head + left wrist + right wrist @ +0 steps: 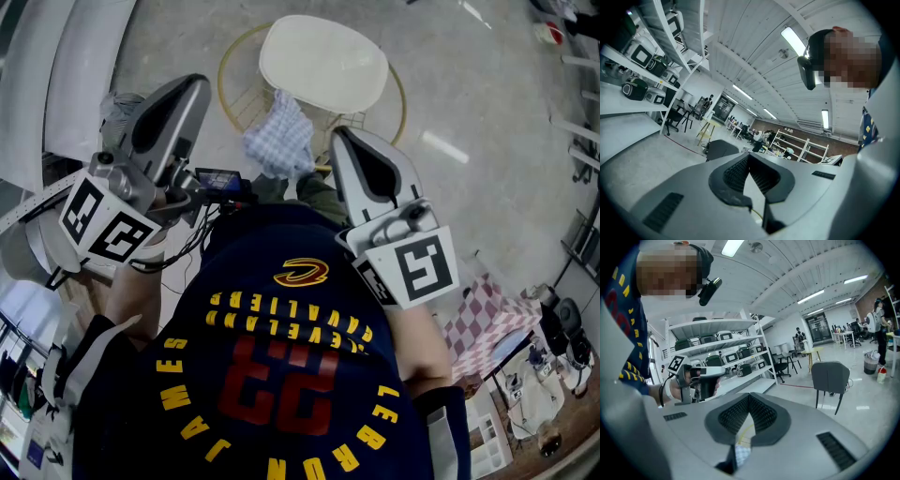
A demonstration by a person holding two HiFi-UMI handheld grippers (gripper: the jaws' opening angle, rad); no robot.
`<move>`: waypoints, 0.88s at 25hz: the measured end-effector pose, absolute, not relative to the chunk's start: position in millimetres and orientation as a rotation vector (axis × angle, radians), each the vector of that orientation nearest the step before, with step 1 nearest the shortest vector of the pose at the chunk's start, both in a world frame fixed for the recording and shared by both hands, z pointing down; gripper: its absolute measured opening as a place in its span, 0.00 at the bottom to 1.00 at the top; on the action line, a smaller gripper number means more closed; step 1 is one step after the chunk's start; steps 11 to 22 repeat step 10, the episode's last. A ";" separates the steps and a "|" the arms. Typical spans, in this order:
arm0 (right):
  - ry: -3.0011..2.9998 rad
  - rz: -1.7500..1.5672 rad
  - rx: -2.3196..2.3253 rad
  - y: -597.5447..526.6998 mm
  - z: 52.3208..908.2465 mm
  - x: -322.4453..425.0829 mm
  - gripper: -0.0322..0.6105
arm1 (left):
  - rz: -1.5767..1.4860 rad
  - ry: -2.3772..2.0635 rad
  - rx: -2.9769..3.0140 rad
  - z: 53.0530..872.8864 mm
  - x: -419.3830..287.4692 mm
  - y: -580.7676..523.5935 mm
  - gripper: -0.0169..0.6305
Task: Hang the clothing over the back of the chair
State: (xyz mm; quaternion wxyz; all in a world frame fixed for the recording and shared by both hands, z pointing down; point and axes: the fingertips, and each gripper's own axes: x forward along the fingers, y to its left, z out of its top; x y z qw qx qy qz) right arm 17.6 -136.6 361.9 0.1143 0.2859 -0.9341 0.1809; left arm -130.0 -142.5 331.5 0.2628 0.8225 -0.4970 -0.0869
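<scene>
While left tongs (190, 86) and right tongs (343, 138) stand fully closed and empty, the checked clothing (278, 139) lies draped on the near edge of the chair (323, 56), between and beyond both tips. Judgement: already hung, or awaiting pickup; undetermined.

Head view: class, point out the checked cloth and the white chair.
checked cloth (279, 141), head view, middle of the crumpled fabric.
white chair (323, 58), head view, centre of its white top surface.
</scene>
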 end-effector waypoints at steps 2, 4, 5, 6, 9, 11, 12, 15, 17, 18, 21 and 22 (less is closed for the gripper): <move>-2.737 0.530 0.839 -137.1 361.7 17.1 0.07 | -0.235 -1.344 2.225 331.5 -130.7 -143.2 0.03; -2.736 0.528 0.838 -137.1 361.6 16.5 0.07 | -0.235 -1.344 2.225 331.7 -131.7 -143.2 0.03; -2.735 0.526 0.837 -136.9 361.8 16.3 0.07 | -0.235 -1.344 2.224 332.2 -132.3 -143.1 0.03; -2.734 0.527 0.835 -136.6 362.1 16.1 0.07 | -0.235 -1.345 2.222 332.9 -132.8 -143.0 0.03; -2.721 0.556 0.821 -133.3 364.3 15.9 0.07 | -0.236 -1.346 2.216 334.4 -133.9 -143.0 0.03; -2.715 0.569 0.815 -131.9 365.2 15.9 0.07 | -0.237 -1.347 2.214 334.7 -134.2 -143.0 0.03; -2.715 0.569 0.815 -131.9 365.2 15.9 0.07 | -0.237 -1.347 2.214 334.7 -134.2 -143.0 0.03; -2.715 0.569 0.815 -131.9 365.2 15.9 0.07 | -0.237 -1.347 2.214 334.7 -134.2 -143.0 0.03; -2.715 0.569 0.815 -131.9 365.2 15.9 0.07 | -0.237 -1.347 2.214 334.7 -134.2 -143.0 0.03; -2.715 0.569 0.815 -131.9 365.2 15.9 0.07 | -0.237 -1.347 2.214 334.7 -134.2 -143.0 0.03; -2.715 0.569 0.815 -131.9 365.2 15.9 0.07 | -0.237 -1.347 2.214 334.7 -134.2 -143.0 0.03; -2.715 0.569 0.815 -131.9 365.2 15.9 0.07 | -0.237 -1.347 2.214 334.7 -134.2 -143.0 0.03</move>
